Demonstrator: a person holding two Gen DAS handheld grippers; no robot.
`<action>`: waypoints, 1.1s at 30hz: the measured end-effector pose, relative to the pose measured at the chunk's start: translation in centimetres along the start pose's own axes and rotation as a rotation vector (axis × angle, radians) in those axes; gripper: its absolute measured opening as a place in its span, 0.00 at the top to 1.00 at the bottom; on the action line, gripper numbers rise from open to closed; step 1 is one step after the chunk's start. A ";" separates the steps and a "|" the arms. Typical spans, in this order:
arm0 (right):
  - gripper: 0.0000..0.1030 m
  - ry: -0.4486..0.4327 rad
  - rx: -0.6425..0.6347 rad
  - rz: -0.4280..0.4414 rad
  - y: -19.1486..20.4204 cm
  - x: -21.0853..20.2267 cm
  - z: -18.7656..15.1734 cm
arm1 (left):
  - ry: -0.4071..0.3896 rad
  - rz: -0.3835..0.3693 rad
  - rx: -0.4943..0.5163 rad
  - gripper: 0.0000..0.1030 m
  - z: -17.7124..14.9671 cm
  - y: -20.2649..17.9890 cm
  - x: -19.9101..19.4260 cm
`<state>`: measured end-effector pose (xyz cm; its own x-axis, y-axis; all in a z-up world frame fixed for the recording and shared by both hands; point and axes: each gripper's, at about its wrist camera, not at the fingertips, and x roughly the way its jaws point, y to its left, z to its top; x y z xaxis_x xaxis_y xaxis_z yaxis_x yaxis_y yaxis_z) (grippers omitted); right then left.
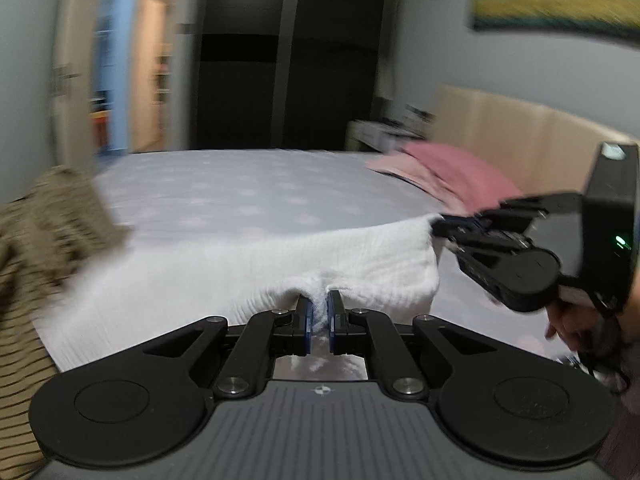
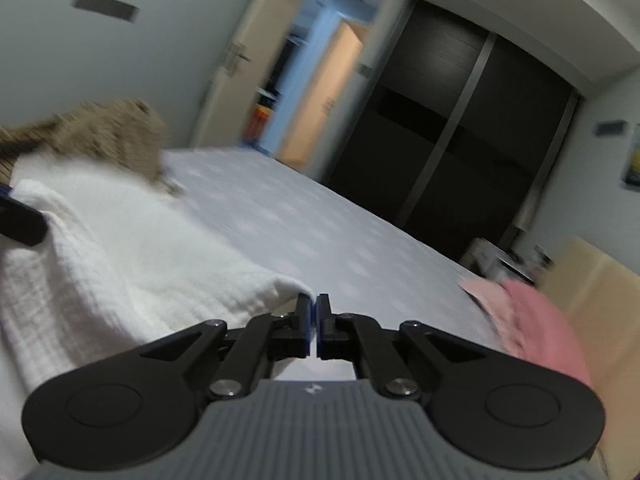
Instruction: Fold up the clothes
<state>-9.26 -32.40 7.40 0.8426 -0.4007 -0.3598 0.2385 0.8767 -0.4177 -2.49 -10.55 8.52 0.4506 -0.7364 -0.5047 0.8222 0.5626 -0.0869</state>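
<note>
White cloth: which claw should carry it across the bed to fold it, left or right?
Probably both, led by the right. The left claw pinches the white cloth mid-edge; the right claw is shut on its corner, with clear bed ahead. The left has the striped garment close beside it.

No text, label, brand name or number is readable anywhere in either wrist view.

A big bed (image 1: 248, 196) has a pale sheet with faint round spots. A white cloth (image 1: 224, 276) lies on the near part of it. A brown striped cloth (image 1: 52, 216) sits in a heap at its left side. Pink cloth (image 1: 452, 176) lies at the far right, by the headboard (image 1: 520, 140).
</note>
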 end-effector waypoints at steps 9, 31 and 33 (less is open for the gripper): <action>0.96 0.206 0.103 -0.109 -6.8 -1.2 -9.6 | 0.152 -0.121 0.117 0.86 -2.2 -4.4 5.2; 0.55 0.227 -0.331 0.503 8.2 -4.6 -18.7 | 0.457 0.189 0.592 0.57 -13.1 0.4 7.3; 0.53 0.213 -0.366 0.532 8.8 -4.5 -18.5 | 0.486 0.188 0.692 0.56 -14.3 0.7 7.7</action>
<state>-19.84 -27.83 -10.07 0.6774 -0.0164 -0.7354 -0.3925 0.8375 -0.3802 -3.36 -10.46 -7.74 0.5315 -0.3226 -0.7832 0.8470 0.1879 0.4973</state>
